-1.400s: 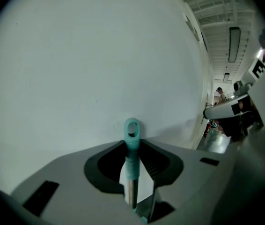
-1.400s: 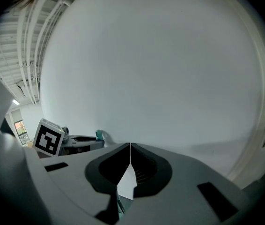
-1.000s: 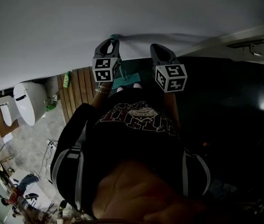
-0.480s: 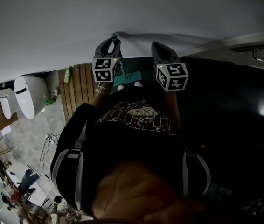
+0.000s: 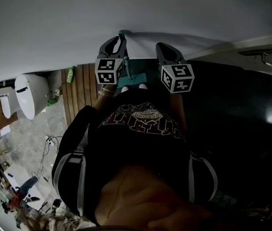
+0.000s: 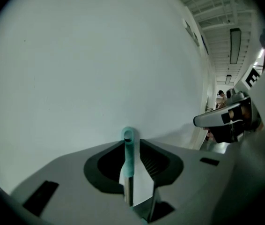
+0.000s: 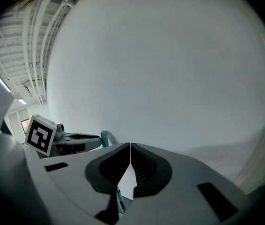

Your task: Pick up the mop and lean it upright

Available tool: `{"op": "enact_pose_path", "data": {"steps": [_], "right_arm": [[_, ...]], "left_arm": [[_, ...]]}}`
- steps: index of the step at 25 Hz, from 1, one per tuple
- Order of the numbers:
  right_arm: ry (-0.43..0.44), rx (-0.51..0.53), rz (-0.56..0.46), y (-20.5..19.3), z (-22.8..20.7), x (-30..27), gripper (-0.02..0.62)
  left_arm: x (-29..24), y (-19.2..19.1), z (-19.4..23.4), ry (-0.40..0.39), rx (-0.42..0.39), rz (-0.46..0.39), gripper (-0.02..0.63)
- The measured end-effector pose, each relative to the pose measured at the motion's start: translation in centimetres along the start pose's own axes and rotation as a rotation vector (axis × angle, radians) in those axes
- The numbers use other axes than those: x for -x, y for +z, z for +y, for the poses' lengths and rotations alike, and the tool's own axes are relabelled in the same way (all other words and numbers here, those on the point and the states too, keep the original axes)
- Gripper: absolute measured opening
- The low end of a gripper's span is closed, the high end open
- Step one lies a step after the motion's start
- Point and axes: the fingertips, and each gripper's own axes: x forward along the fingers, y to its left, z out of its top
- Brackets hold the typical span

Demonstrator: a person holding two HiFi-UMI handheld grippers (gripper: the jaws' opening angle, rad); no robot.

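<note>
The mop [image 6: 128, 150] is seen standing almost upright. Its teal handle end, pierced by a hanging hole, is up at the white wall [image 5: 126, 8], though contact with the wall cannot be made out. Its teal mop head [image 5: 133, 80] is set on the floor at the foot of that wall, just beside the edge of the wooden slats [image 5: 80, 93]. The handle is enclosed by the left gripper [image 5: 118, 41], whose jaws stand apart. The shaft is touched by one jaw and a pale gap is left at the other. The right gripper [image 5: 161, 48] is held just beside it, jaws brought together on nothing. Black-and-white square markers are carried on both cubes. Lettering is printed on the person's dark shirt [image 5: 143, 119] but cannot be read. A white toilet [image 5: 29, 99] and a green bottle [image 5: 69, 76] are seen at the left.
</note>
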Motion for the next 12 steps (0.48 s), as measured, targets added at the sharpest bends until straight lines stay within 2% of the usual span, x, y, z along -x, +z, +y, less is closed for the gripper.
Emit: {"op": "enact_pose_path", "data": {"steps": [4,12], "right_arm": [[0.014,0.011,-0.004,0.4,0.5,0.1,0.02],[0.05,0.029,-0.007,0.3,1.7,-0.1,0.02]], "left_arm": [[0.8,0.6,-0.5,-0.004,0.005,-0.01,0.138],[2.5,1.0,-1.1,-0.011,0.013,-0.041,0.066]]}}
